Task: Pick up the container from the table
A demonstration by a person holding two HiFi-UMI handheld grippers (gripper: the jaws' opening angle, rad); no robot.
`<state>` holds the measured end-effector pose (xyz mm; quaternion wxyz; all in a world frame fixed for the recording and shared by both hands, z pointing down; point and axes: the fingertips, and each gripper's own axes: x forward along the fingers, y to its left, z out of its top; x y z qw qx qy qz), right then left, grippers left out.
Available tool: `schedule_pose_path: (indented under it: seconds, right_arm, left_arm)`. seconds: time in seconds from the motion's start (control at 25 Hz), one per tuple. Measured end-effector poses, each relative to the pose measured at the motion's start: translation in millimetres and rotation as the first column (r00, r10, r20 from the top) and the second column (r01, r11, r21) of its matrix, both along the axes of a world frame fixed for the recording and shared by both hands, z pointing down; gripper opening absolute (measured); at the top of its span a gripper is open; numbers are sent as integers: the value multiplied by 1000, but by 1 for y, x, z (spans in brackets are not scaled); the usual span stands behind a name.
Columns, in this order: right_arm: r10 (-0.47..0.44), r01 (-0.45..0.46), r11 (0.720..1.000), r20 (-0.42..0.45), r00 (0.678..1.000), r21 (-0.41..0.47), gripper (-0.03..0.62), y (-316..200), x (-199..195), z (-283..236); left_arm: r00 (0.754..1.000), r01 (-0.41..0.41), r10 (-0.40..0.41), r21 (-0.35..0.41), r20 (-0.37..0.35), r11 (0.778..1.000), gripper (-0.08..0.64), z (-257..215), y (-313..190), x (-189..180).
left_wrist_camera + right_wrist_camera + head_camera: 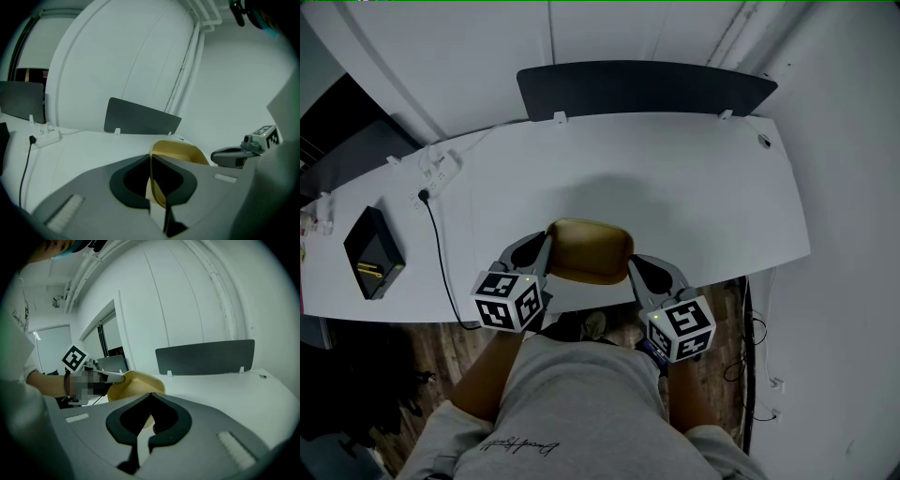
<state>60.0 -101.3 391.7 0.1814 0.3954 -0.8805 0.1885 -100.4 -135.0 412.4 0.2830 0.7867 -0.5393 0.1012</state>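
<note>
Where the head view looks steeply down, takes in the whole desk (pixel 675 187) at once. Shows a tan container (pixel 589 251) at the middle of the near edge, partly out past that edge above the wooden floor (pixel 441 342). Places the left claw (pixel 546 248) at its left end and the right claw (pixel 630 265) at its right end. Cannot tell from there whether resting on the desk or raised off it. Alone gives the left part of the desk: a black box (pixel 373 251) near the left edge, a power strip (pixel 441 172) farther back, and a cable (pixel 441 253) running from it over the near edge. Along the far edge, a dark upright panel (pixel 647 89).

From the left gripper view, settles the grip instead: left claw (pixel 152 173) pinching the container (pixel 180 151) by its thin rim. Looks into the hollow as well: smooth tan inner wall, with the bottom hidden behind the claw's own body. Catches the right claw (pixel 220 157) at the far side of the rim.

From the right gripper view, much the same from the other end: right claw (pixel 150 416) pressed onto the rim. Shows only the rounded outer wall of the container (pixel 133 383), nothing of its inside. Beyond it, the left claw (pixel 115 376) on the opposite rim.
</note>
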Motion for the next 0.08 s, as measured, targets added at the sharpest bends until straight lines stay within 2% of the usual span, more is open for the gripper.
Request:
schedule_pose_path:
  seconds: [0.08]
  right_arm:
    - [-1,1,1000,0,1000,1,14,-1,1,0]
  left_arm:
    - [1000,1,-1,-1,-1,1000,14,0,-1,1]
